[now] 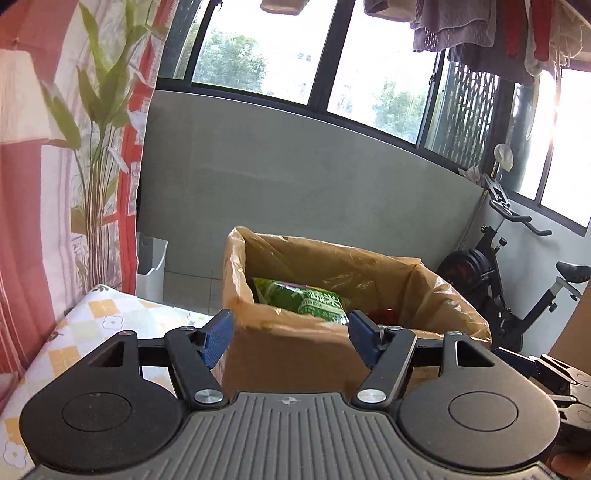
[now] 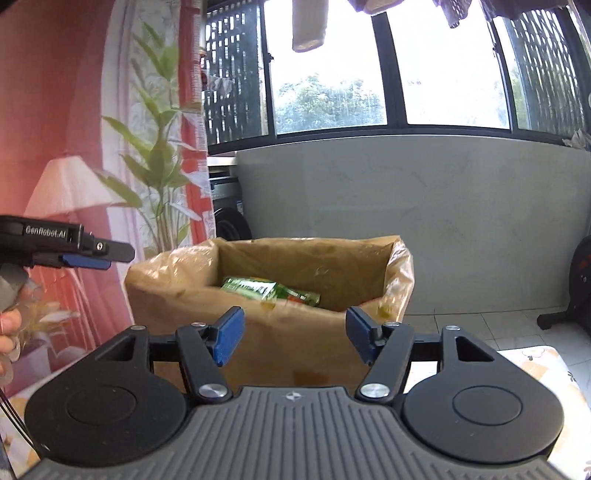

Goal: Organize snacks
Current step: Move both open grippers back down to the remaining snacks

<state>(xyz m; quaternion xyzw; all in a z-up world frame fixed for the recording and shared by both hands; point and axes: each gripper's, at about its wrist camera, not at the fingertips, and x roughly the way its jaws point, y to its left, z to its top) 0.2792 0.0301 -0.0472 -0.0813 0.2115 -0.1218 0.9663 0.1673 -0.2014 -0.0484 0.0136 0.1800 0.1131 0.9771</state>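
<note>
A cardboard box (image 1: 295, 354) lined with a tan plastic bag stands on the table, also in the right wrist view (image 2: 295, 347). A green snack packet (image 1: 306, 300) lies inside it, seen too in the right wrist view (image 2: 269, 290); something red (image 1: 382, 315) lies beside it. My left gripper (image 1: 290, 334) is open and empty, just in front of the box's near wall. My right gripper (image 2: 293, 338) is open and empty, also facing the box. The left gripper (image 2: 88, 254) shows from the side in the right wrist view.
The table has a floral patterned cloth (image 1: 92, 328). A printed red curtain (image 1: 55, 166) hangs on the left. A white bin (image 1: 151, 264) stands on the floor behind. An exercise bike (image 1: 517, 280) stands at the right, under windows with hanging laundry (image 1: 480, 29).
</note>
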